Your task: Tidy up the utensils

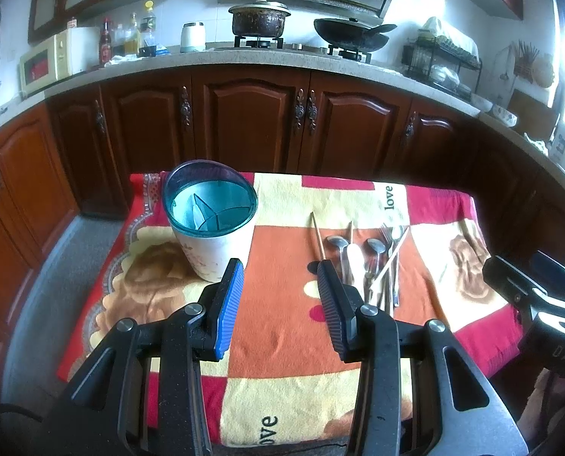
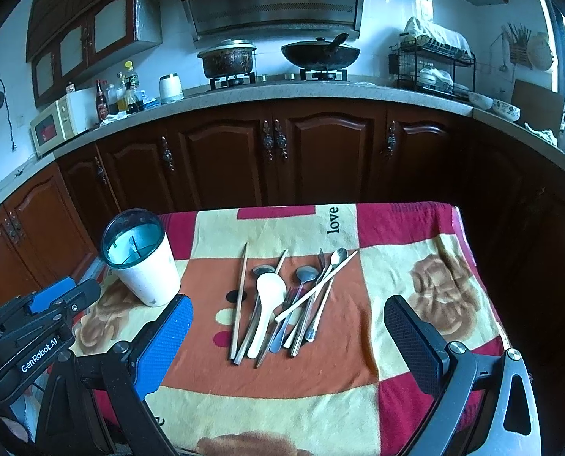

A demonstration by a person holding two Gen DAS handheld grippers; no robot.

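Observation:
A white utensil holder (image 1: pixel 212 224) with a teal divided insert stands upright at the table's back left; it also shows in the right wrist view (image 2: pixel 145 262). A pile of utensils (image 2: pixel 290 300) lies mid-table: a white rice spoon (image 2: pixel 268 300), metal spoons, a fork and several chopsticks; it also shows in the left wrist view (image 1: pixel 370 266). My left gripper (image 1: pixel 280 277) is open and empty, above the cloth between holder and pile. My right gripper (image 2: pixel 288 323) is open wide and empty, hovering near the pile's front end.
The small table is covered by a red, orange and cream cloth (image 2: pixel 415 228). Dark wooden cabinets (image 2: pixel 275 152) and a counter with stove, pot and wok stand behind. Grey floor (image 1: pixel 54 285) lies to the left of the table.

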